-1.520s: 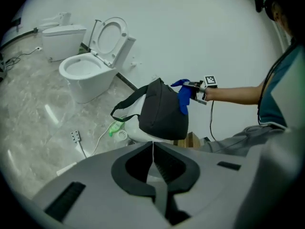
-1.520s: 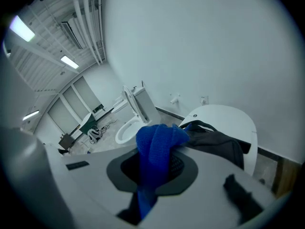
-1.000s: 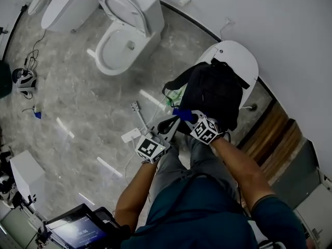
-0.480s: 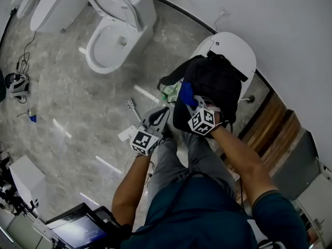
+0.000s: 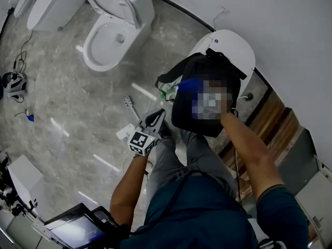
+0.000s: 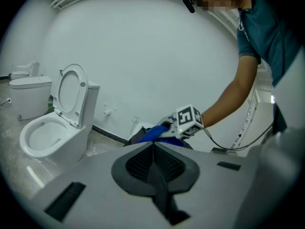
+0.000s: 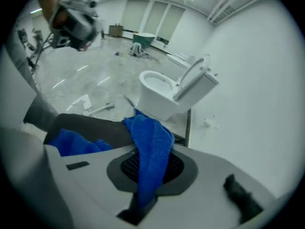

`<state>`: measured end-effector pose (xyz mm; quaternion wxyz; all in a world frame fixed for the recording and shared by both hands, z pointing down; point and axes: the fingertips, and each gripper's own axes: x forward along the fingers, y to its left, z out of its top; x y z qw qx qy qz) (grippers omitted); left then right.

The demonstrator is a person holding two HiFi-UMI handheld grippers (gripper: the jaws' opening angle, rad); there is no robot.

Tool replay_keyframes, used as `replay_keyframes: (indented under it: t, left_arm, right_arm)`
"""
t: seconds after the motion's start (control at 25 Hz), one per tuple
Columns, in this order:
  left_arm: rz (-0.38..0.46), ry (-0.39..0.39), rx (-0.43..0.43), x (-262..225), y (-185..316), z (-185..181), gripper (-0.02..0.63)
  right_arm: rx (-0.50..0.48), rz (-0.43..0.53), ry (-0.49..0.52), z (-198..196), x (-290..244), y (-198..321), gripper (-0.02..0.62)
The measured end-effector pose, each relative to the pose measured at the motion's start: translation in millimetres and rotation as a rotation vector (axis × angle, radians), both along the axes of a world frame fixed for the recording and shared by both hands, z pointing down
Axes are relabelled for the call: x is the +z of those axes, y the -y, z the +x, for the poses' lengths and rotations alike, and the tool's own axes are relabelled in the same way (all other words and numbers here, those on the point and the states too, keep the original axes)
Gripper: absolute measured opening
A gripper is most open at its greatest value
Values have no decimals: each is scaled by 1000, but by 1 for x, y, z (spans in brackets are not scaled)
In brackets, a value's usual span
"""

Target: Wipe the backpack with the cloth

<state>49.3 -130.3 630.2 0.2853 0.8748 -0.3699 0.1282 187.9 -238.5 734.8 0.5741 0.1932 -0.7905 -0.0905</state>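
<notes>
A black backpack (image 5: pixel 207 87) lies on the closed lid of a white toilet (image 5: pixel 236 43). My right gripper (image 7: pixel 151 151) is shut on a blue cloth (image 7: pixel 150 137), which drapes over the jaws and presses on the backpack's dark fabric (image 7: pixel 90 128). In the head view a blurred patch covers this gripper, and the cloth (image 5: pixel 189 83) shows at the bag's upper left. My left gripper (image 5: pixel 157 115) hangs shut and empty beside the bag's lower left, off the backpack. The left gripper view shows the right gripper (image 6: pixel 169 126) with the cloth (image 6: pixel 155 132) on the bag.
An open white toilet (image 5: pixel 111 40) stands to the left on the marble floor, and another (image 5: pixel 52 4) stands beyond it. A power strip with cable (image 5: pixel 127 104) and a green item (image 5: pixel 167 93) lie by the backpack. Wooden boards (image 5: pixel 275 128) run along the wall at right.
My right gripper has slid the blue cloth up across the backpack toward its upper left. The left gripper has drifted slightly left, away from the bag.
</notes>
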Motion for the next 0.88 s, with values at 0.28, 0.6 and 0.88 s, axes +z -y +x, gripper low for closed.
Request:
replay_keyframes:
  t: [0.28, 0.6, 0.88]
  left_arm:
    - [-4, -13, -1, -1, 2, 5, 14]
    - [-10, -6, 29, -2, 4, 7, 14]
    - [-12, 3, 42, -1, 7, 13, 14]
  right_arm:
    - [-70, -35, 109, -22, -1, -46, 28]
    - [-151, -66, 181, -41, 1, -88, 28]
    - [342, -44, 94, 77, 21, 52, 28]
